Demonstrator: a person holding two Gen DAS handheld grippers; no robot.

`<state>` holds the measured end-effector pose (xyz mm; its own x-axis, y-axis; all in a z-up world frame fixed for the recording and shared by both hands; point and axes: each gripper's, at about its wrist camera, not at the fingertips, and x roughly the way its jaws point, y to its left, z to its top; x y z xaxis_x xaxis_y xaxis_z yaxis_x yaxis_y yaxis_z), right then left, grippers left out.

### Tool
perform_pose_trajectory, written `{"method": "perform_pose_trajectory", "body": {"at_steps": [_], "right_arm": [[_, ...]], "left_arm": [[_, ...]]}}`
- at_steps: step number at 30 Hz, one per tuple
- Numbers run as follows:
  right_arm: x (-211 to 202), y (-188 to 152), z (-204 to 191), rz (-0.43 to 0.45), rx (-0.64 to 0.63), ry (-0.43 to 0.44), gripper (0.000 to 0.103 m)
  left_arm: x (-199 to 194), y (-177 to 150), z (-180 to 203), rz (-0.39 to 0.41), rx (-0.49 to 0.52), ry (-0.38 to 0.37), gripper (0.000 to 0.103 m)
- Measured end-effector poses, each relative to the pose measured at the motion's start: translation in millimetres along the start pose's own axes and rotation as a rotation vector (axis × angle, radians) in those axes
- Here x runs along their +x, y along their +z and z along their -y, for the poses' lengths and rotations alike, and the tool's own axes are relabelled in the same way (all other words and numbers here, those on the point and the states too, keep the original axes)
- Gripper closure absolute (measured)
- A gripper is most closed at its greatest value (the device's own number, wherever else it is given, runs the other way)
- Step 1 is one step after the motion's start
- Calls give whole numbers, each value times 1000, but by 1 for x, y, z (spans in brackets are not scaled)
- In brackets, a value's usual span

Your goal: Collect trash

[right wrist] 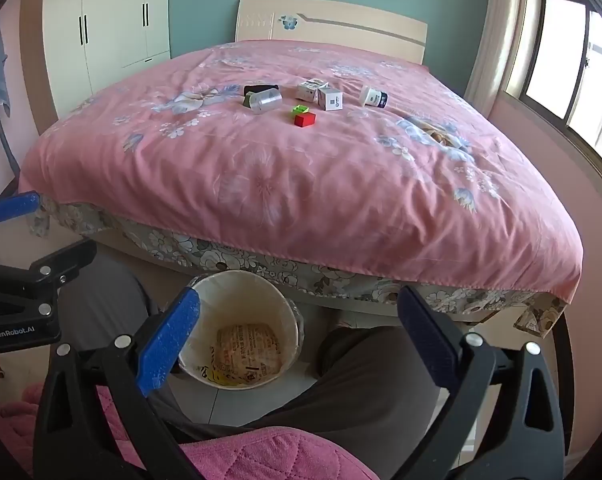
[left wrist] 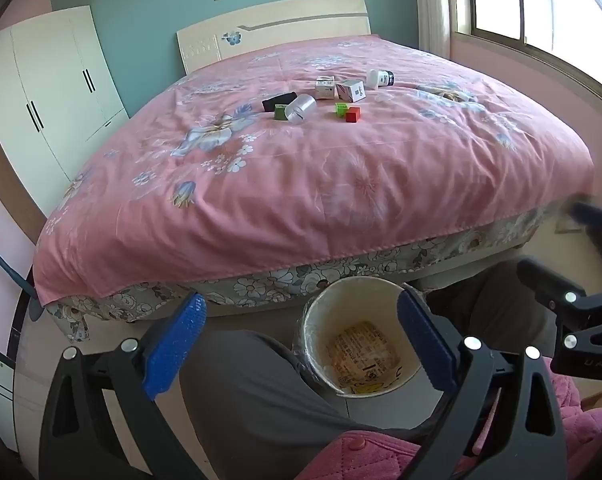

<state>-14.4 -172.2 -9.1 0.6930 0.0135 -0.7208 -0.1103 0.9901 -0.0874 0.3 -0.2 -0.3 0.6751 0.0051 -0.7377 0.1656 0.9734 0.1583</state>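
Observation:
On the pink floral bedspread (left wrist: 301,192) lie a clear plastic cup (left wrist: 300,109) on its side, a black item (left wrist: 279,101), a green cube (left wrist: 279,112), a small green piece (left wrist: 341,109), a red cube (left wrist: 353,114), two white boxes (left wrist: 351,90) and a white bottle (left wrist: 379,78). A white bin (left wrist: 353,300), lined with a bag, stands on the floor at the foot of the bed with printed paper at its bottom. My left gripper (left wrist: 301,304) and right gripper (right wrist: 301,298) hang open above the bin (right wrist: 241,300), both with nothing between their fingers.
A person's grey-trousered legs (right wrist: 381,380) flank the bin, with a pink quilted garment (right wrist: 261,460) below. A white wardrobe (left wrist: 49,92) stands left of the bed. A window (left wrist: 541,0) is on the right wall. The headboard (right wrist: 333,24) backs onto a teal wall.

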Motion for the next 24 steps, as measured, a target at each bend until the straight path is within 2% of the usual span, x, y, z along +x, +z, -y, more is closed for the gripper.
{"method": "perform_pose_trajectory", "body": {"at_steps": [5,24], "right_arm": [[2,0,-1,-5,-1,4,6],[-1,0,0,5,1,1,6]], "left_arm": [[2,1,0,2,-2,16,5],[-5,-2,3,20,0,-9,5]]}}
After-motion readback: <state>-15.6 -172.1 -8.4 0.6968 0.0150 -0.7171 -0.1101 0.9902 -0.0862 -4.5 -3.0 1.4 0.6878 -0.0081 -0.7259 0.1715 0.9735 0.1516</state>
